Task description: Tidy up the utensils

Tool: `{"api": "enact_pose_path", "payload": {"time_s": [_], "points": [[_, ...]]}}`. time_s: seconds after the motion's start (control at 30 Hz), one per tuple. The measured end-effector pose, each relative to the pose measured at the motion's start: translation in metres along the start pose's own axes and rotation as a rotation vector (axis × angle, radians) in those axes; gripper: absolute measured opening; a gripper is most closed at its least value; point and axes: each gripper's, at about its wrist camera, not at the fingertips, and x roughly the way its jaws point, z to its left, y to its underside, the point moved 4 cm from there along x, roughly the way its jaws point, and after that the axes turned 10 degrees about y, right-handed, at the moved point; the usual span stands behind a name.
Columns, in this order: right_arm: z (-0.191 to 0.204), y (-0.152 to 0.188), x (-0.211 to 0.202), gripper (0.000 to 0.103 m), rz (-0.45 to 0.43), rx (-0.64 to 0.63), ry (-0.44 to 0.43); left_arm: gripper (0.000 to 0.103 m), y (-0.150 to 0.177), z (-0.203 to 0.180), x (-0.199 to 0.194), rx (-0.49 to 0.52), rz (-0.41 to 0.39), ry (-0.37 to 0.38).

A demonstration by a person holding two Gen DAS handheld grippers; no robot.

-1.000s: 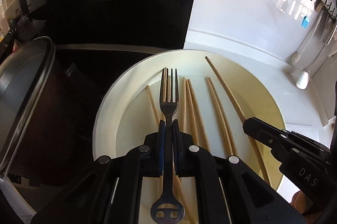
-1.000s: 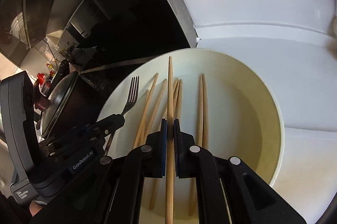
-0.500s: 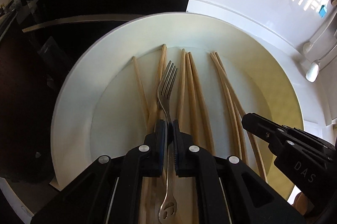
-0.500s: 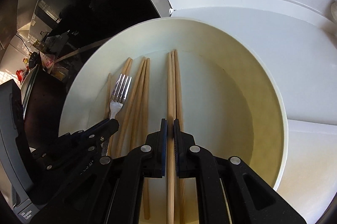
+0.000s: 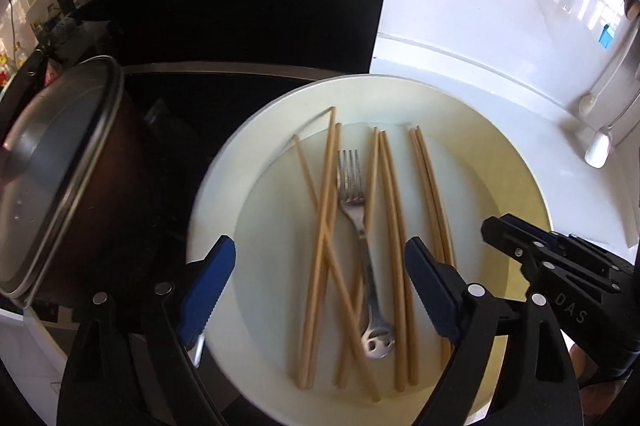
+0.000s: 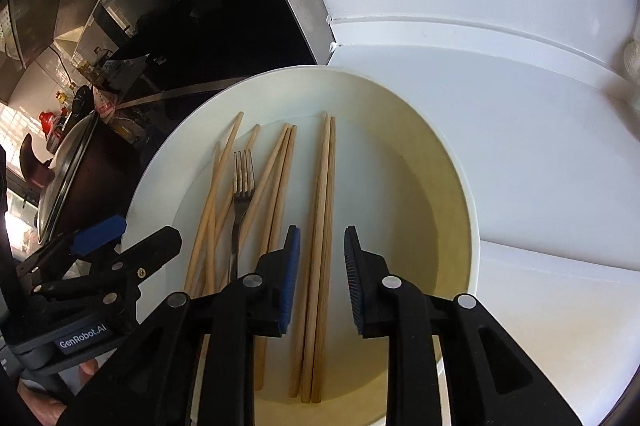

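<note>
A white plate (image 5: 224, 185) (image 6: 440, 185) holds several wooden chopsticks (image 5: 394, 226) (image 6: 322, 226) and a metal fork (image 5: 354, 193) (image 6: 242, 193). The fork lies among the chopsticks, tines pointing away. My left gripper (image 5: 320, 282) is open wide above the plate, with the fork and crossed chopsticks below between its blue pads; it also shows in the right wrist view (image 6: 132, 230). My right gripper (image 6: 318, 266) is open just above a close bundle of chopsticks at the plate's right; it also shows in the left wrist view (image 5: 516, 238).
A dark pot with a metal lid (image 5: 48, 177) (image 6: 68, 161) stands left of the plate on a black cooktop (image 5: 224, 89). White counter (image 6: 520, 129) lies right of the plate. White ladles (image 5: 598, 145) hang at the far right.
Both grippers opened. The left let go of the fork and the right let go of a chopstick; both now lie on the plate. Both grippers pulled back a little.
</note>
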Motion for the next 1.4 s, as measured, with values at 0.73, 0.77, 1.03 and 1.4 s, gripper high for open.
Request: {"api": "enact_pose_path", "payload": {"time_s": [0.73,0.77,1.03,1.4], "points": [[0.011,0.02,-0.05,0.053,-0.045,-0.064,0.044,0.092,0.027,-0.003,-0.046,-0.061,-0.031,-0.069],[0.011,0.021,-0.052,0.053,-0.044,-0.062,0.045,0.092,0.028,-0.004,-0.047,-0.062,-0.031,-0.069],[0.006,0.029,-0.058,0.058,-0.018,-0.039,0.079,0.096,0.037,-0.005,-0.059,-0.087,-0.034,-0.082],[0.002,0.037,-0.066,0.06,-0.022,-0.038,0.092,0.097,0.045,-0.009,-0.065,-0.093,-0.022,-0.09]]}}
